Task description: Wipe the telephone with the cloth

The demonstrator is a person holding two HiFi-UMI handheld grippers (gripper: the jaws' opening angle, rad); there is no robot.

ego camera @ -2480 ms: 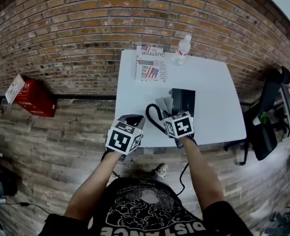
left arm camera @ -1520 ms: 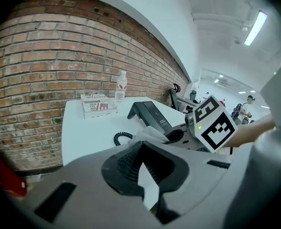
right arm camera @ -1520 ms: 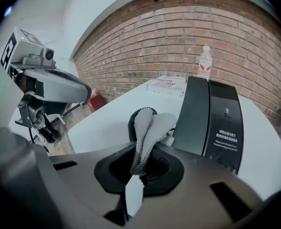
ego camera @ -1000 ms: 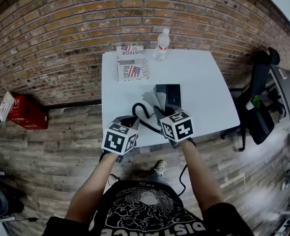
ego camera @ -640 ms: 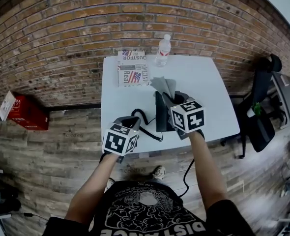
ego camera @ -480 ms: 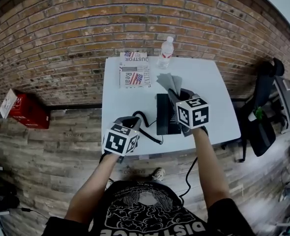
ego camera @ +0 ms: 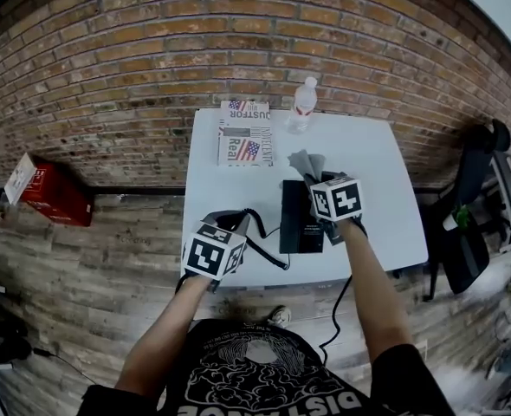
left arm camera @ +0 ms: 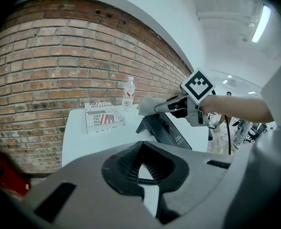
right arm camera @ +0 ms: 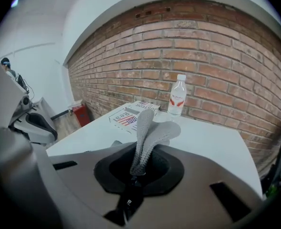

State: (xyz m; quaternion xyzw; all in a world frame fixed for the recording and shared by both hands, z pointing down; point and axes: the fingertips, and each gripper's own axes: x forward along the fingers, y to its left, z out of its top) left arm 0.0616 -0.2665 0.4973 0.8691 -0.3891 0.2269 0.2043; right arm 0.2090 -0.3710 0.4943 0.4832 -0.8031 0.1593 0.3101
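Cloth to telephone, the job barely begun by my reckoning: my right tongs (right arm camera: 138, 170) were clamped on the grey cloth (right arm camera: 148, 127), which stood up folded from between the jaws; from the head view that cloth (ego camera: 306, 161) was held over the far end of the black telephone (ego camera: 297, 219), and I could not tell whether it touched the casing; my left tongs (left arm camera: 141, 171) were drawn in round the coiled cord (left arm camera: 138, 180), which crossed between their ribbed pads, near the front edge of the white bench (ego camera: 377, 176) and apart from the set; the cord (ego camera: 268, 251) looped back across the bench to the telephone; a water bottle (ego camera: 303, 105) and a printed paper (ego camera: 245, 141) stood clear at the wall side; as I judged it, nearly the whole face of the telephone was left to wipe, and the cloth had yet to be put down.
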